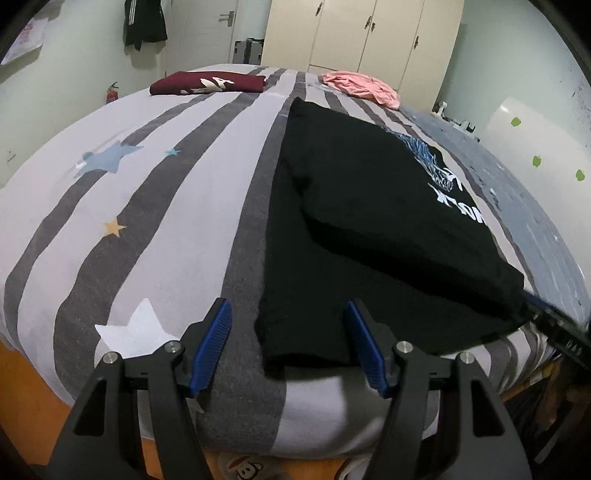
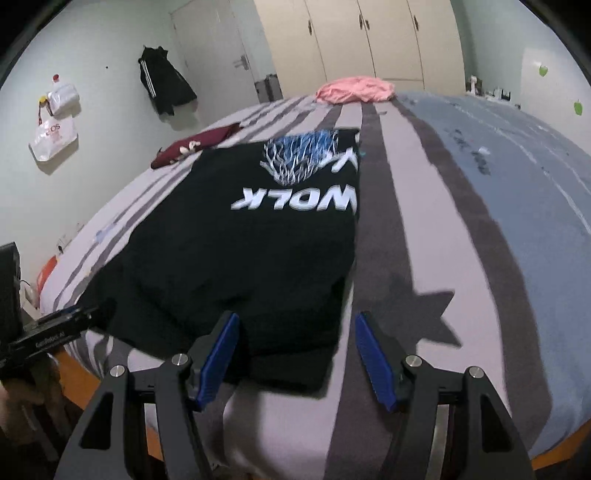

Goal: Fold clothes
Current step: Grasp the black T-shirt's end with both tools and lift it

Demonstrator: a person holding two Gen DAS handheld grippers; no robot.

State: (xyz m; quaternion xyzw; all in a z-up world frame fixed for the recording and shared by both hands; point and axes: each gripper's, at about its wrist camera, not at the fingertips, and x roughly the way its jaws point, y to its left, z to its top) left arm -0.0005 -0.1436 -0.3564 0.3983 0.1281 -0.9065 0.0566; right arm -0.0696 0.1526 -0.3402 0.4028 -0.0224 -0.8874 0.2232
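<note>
A black T-shirt (image 1: 369, 221) with a blue-white print and white letters lies partly folded on the striped bed (image 1: 166, 221), one side laid over the middle. My left gripper (image 1: 289, 347) is open at the bed's near edge, and the shirt's near left corner lies between its blue pads (image 1: 212, 347). The right gripper (image 2: 297, 354) is also open, with the near right corner of the shirt (image 2: 221, 258) between its fingers. Each gripper shows at the rim of the other's view: the right gripper (image 1: 535, 306) and the left gripper (image 2: 79, 314).
A folded maroon garment (image 1: 207, 84) lies at the far left of the bed and a crumpled pink garment (image 1: 360, 86) at the far end. A blue quilt (image 2: 517, 184) covers the right side. Beyond stand a cream wardrobe (image 1: 362, 33) and a door; a dark jacket (image 2: 164, 85) hangs on the wall.
</note>
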